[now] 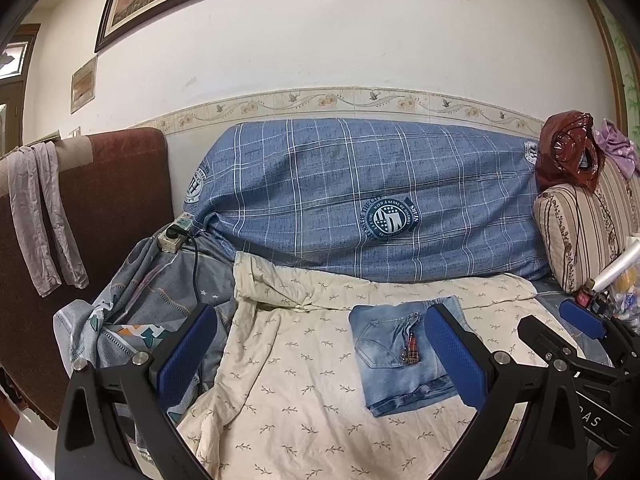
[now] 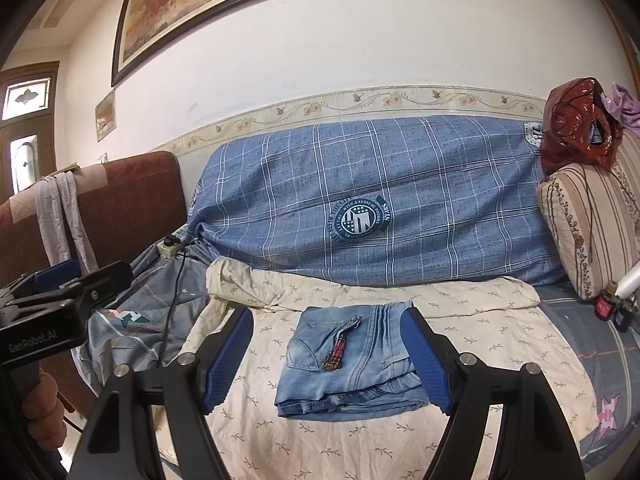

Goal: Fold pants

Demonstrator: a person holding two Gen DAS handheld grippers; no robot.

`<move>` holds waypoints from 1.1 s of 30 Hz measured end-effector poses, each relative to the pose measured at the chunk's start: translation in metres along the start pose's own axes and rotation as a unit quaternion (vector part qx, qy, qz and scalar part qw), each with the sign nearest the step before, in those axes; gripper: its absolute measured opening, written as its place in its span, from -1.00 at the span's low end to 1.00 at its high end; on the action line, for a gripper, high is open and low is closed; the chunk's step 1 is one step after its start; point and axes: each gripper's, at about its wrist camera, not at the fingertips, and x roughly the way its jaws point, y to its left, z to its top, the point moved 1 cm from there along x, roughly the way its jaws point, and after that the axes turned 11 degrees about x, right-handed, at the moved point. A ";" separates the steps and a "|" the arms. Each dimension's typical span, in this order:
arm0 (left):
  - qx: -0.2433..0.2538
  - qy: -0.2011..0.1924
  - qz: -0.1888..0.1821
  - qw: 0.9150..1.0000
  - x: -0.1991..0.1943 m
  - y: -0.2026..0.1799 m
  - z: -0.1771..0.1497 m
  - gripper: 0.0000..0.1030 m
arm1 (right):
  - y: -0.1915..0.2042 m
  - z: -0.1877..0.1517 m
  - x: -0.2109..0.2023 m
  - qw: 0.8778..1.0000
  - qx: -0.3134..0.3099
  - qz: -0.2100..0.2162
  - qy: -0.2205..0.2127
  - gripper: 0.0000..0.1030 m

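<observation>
A sofa (image 2: pixel 580 344) covered in grey-blue patterned fabric carries a rumpled cream sheet with a small leaf print (image 2: pixel 360 440). A folded pair of light blue denim pants (image 2: pixel 348 364) lies flat on that sheet. A white power strip (image 1: pixel 174 234) sits at the sofa's back left.

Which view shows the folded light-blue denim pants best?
The right wrist view: the folded light-blue denim pants lie centred between the open right gripper, only their right edge covered. In the left wrist view the left gripper finger hides more of them.
</observation>
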 end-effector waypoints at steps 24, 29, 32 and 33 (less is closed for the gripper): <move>-0.017 -0.004 -0.018 1.000 0.013 0.021 -0.012 1.00 | 0.027 0.002 0.014 0.999 -0.035 -0.015 0.004 0.53; -0.024 0.001 -0.011 1.000 0.019 0.030 -0.015 1.00 | 0.034 -0.001 0.023 0.999 -0.041 -0.010 0.010 0.53; -0.026 0.005 -0.005 1.000 0.024 0.034 -0.016 1.00 | 0.038 -0.003 0.028 0.999 -0.045 -0.007 0.014 0.53; -0.027 0.006 -0.004 1.000 0.026 0.035 -0.016 1.00 | 0.039 -0.003 0.030 0.999 -0.046 -0.006 0.015 0.53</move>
